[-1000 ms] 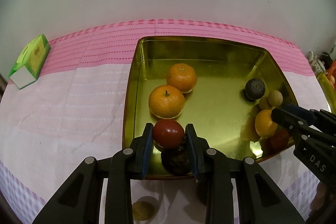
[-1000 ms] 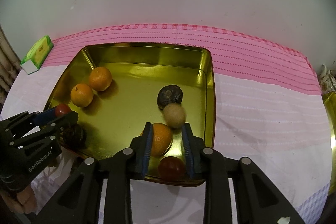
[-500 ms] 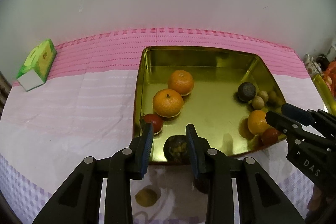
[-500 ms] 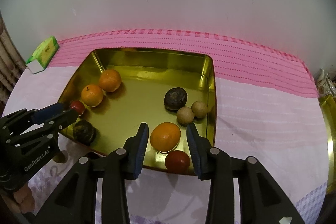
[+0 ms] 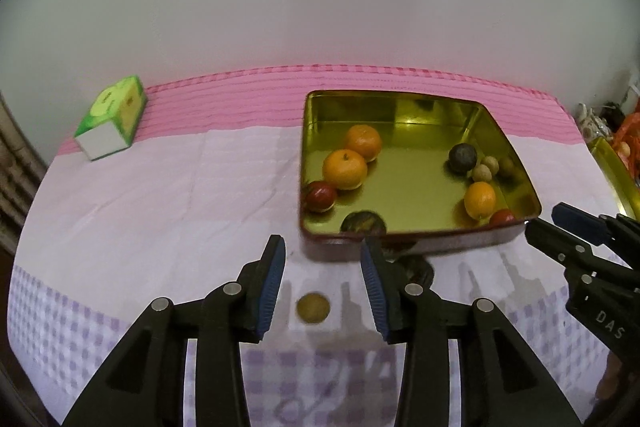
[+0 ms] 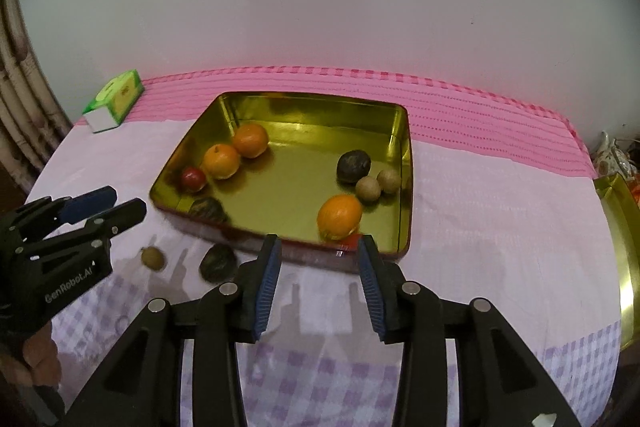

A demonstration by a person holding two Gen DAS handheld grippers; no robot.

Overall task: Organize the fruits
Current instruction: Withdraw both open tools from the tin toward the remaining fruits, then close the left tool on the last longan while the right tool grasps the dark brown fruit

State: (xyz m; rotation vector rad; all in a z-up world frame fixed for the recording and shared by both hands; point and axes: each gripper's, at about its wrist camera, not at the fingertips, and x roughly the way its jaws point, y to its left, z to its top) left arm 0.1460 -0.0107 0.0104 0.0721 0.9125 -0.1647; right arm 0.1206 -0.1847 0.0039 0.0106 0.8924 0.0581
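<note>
My left gripper point(image 5: 323, 283), jaws wide and empty, hangs nearest, directly over the small brown fruit point(image 5: 313, 307), probably next.

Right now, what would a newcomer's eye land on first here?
The shiny gold tray mid-table, holding oranges, red fruits and dark ones. Next, two strays on the cloth before it: a dark fruit and a small brown one. Both grippers, left and right, hover with jaws open.

Tray point(image 6: 404, 163) on counter point(image 6: 480, 219) holds fruits; two fruits point(image 6: 218, 261) lie before it, box point(image 6: 114, 101) far left.
</note>
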